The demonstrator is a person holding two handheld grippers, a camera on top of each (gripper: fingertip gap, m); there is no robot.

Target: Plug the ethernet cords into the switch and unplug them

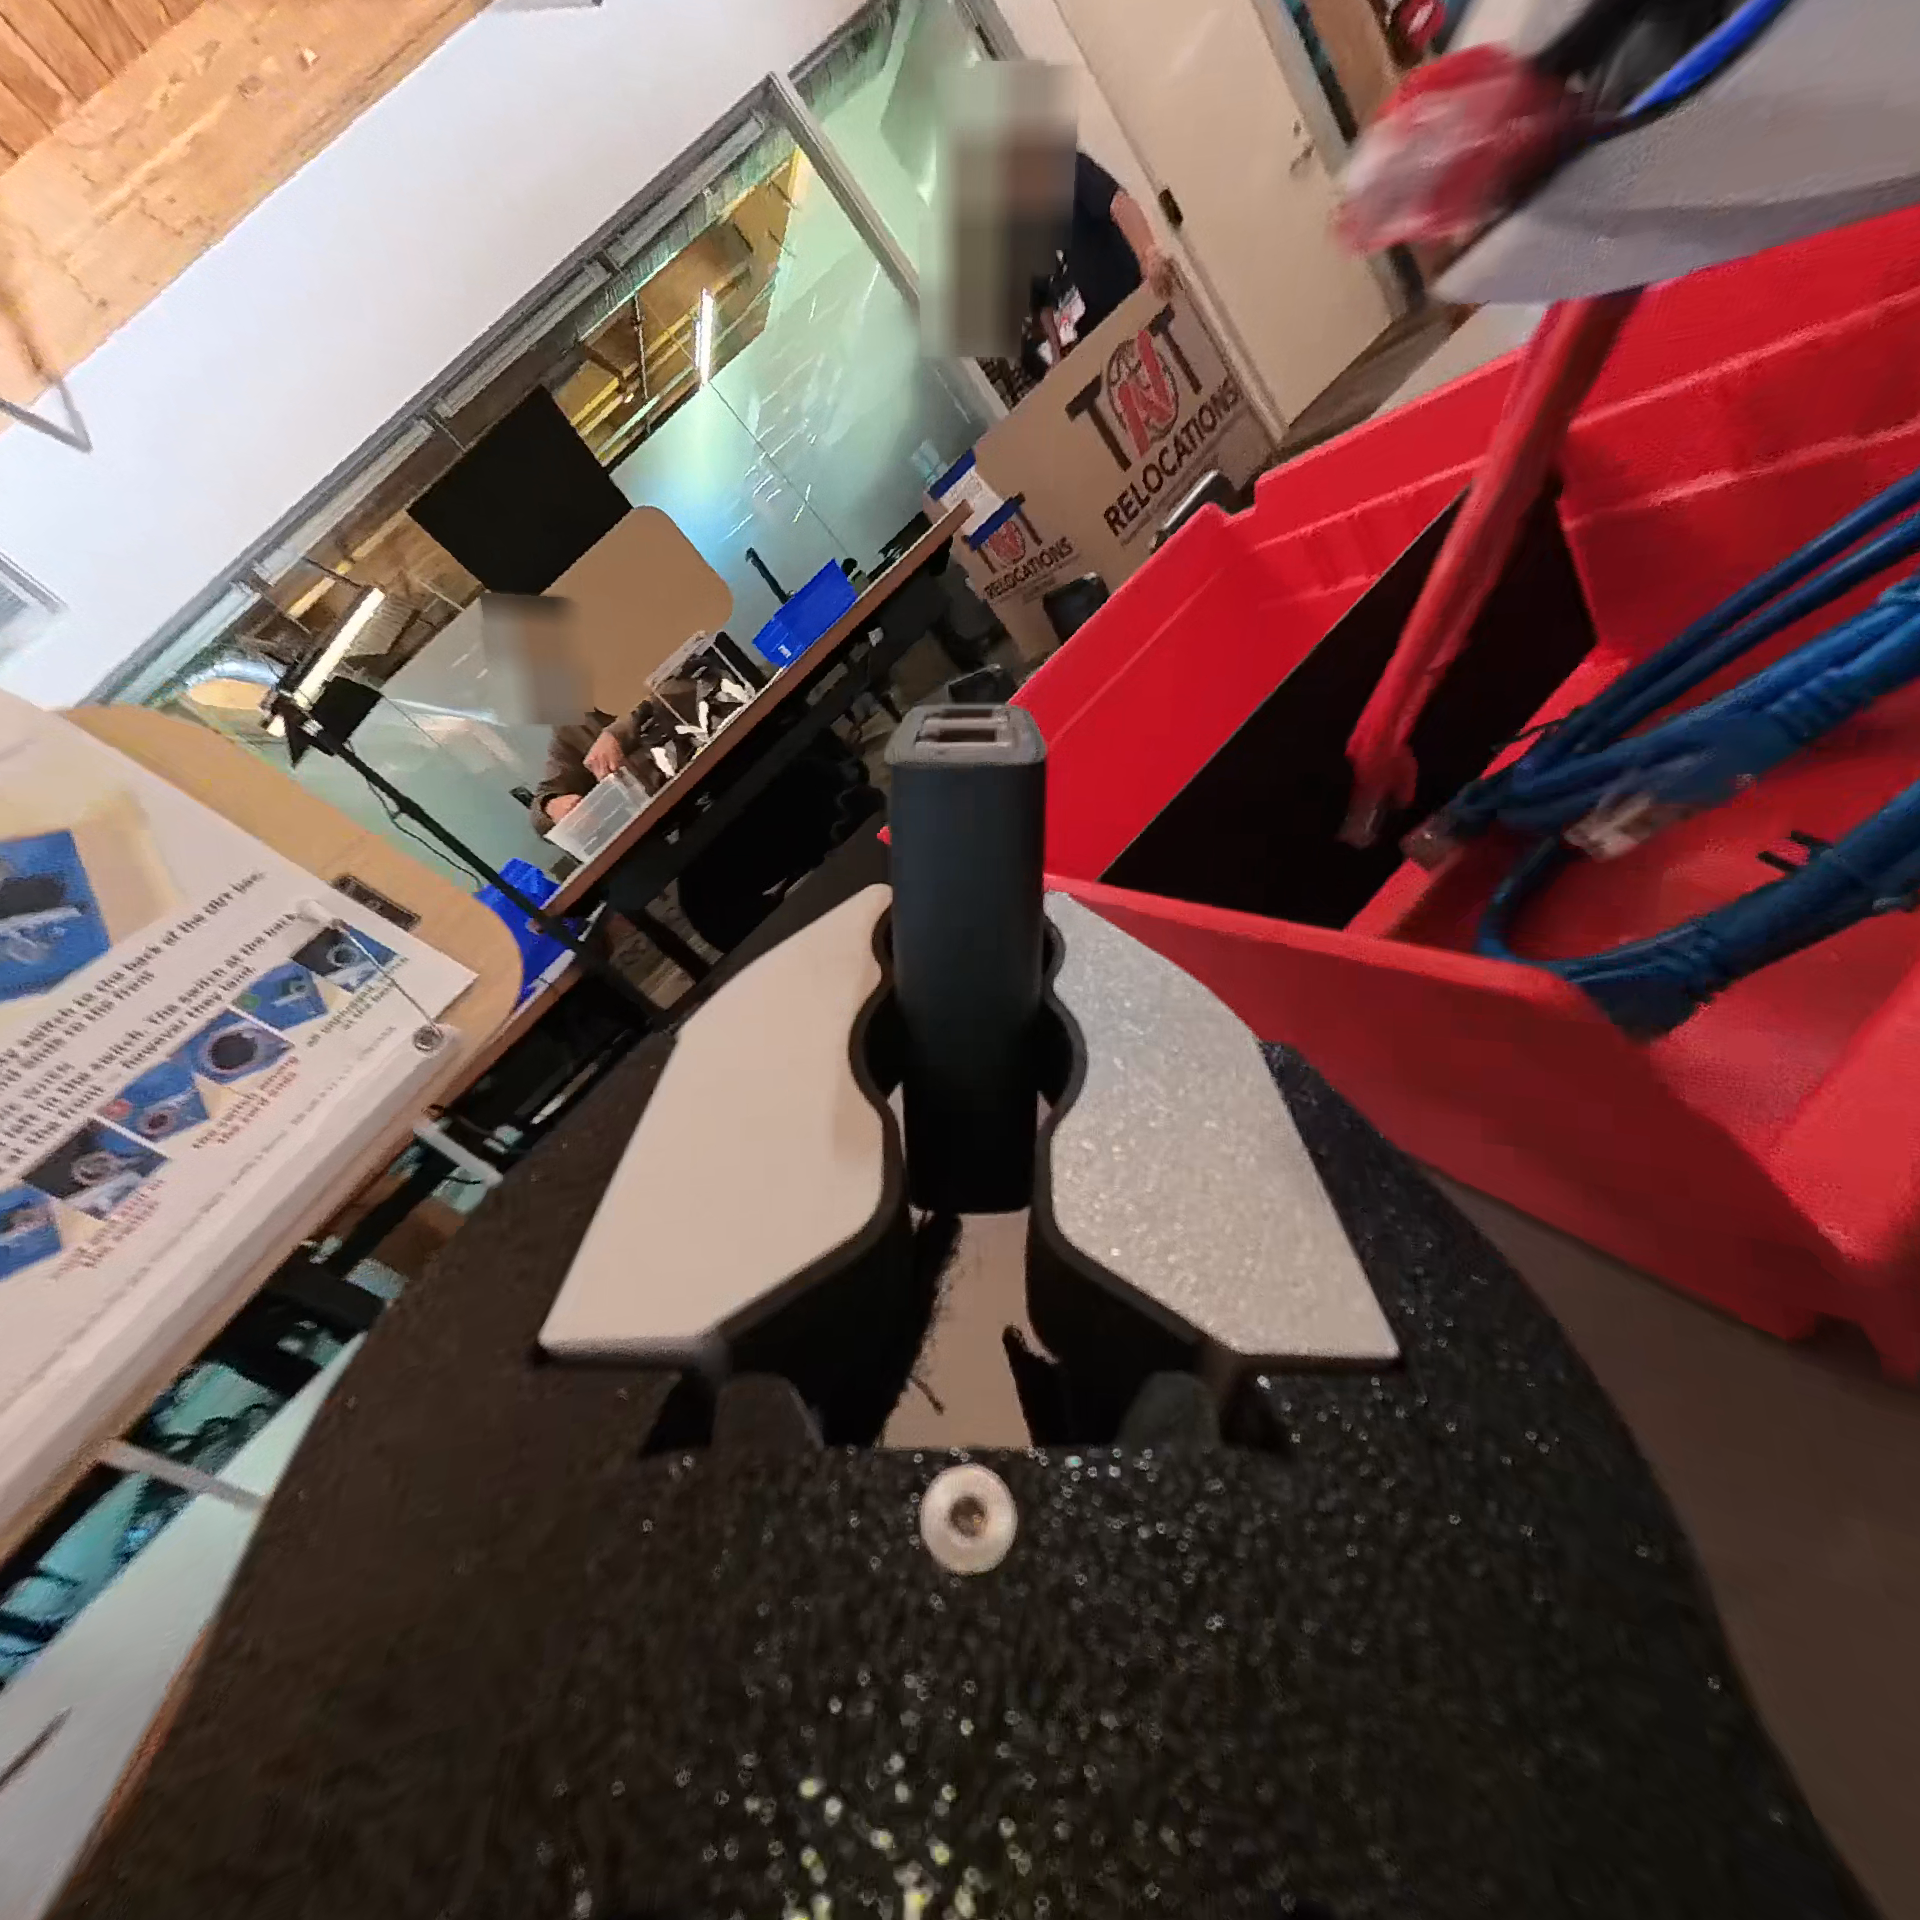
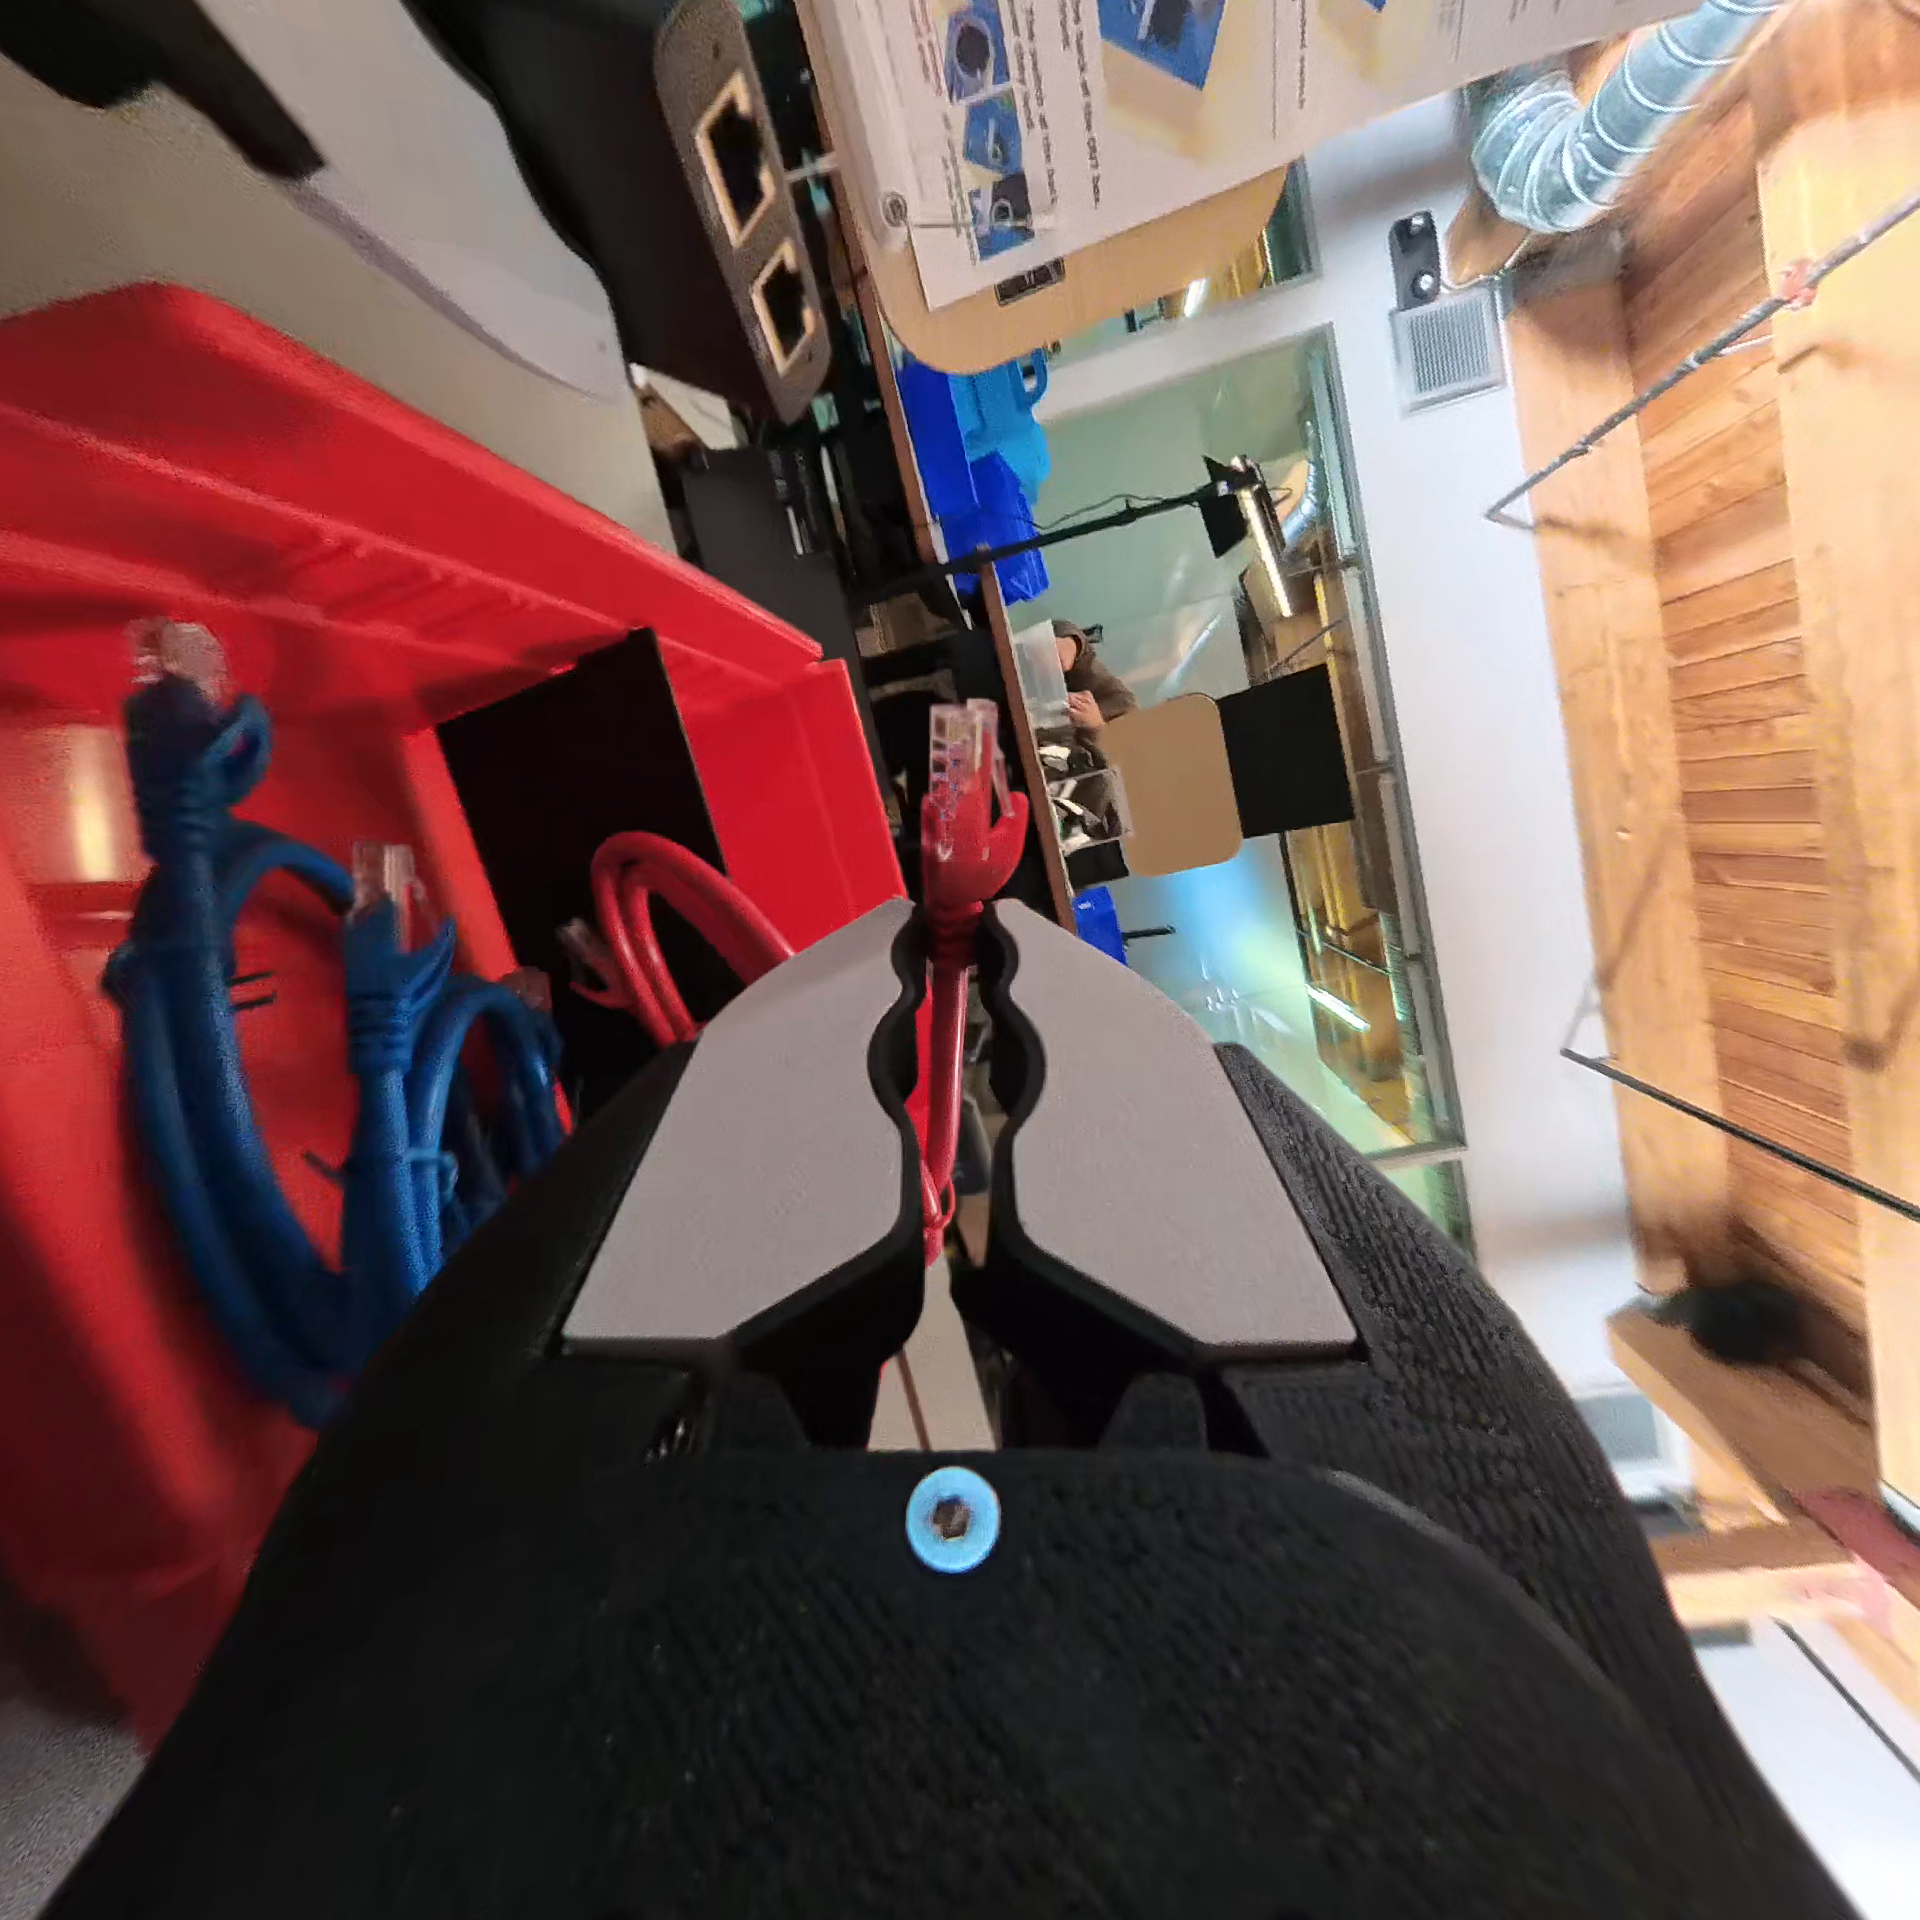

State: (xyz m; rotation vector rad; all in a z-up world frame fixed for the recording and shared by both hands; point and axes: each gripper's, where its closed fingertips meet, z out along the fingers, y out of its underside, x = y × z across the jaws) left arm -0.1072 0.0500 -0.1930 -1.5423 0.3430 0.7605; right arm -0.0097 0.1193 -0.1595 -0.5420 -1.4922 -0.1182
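Note:
My left gripper [image 1: 966,925] is shut on a slim black box [image 1: 966,883] with two network ports on its far end; it sticks out past the fingertips. The box also shows in the right wrist view [image 2: 753,239], upper left, ports facing the camera. My right gripper [image 2: 956,914] is shut on a red network cable [image 2: 961,831] just behind its clear plug, which points forward. In the left wrist view the right gripper and the red plug [image 1: 1455,145] appear blurred at the upper right, the red cable [image 1: 1475,540] hanging down from it.
A red plastic bin [image 1: 1299,997] [image 2: 312,499] holds several bundled blue network cables [image 1: 1714,748] [image 2: 239,987] and a coil of red cable [image 2: 655,935]. An instruction sheet on a board [image 1: 208,1039] [image 2: 1039,125] stands nearby. People work at tables behind, beside cardboard boxes [image 1: 1132,436].

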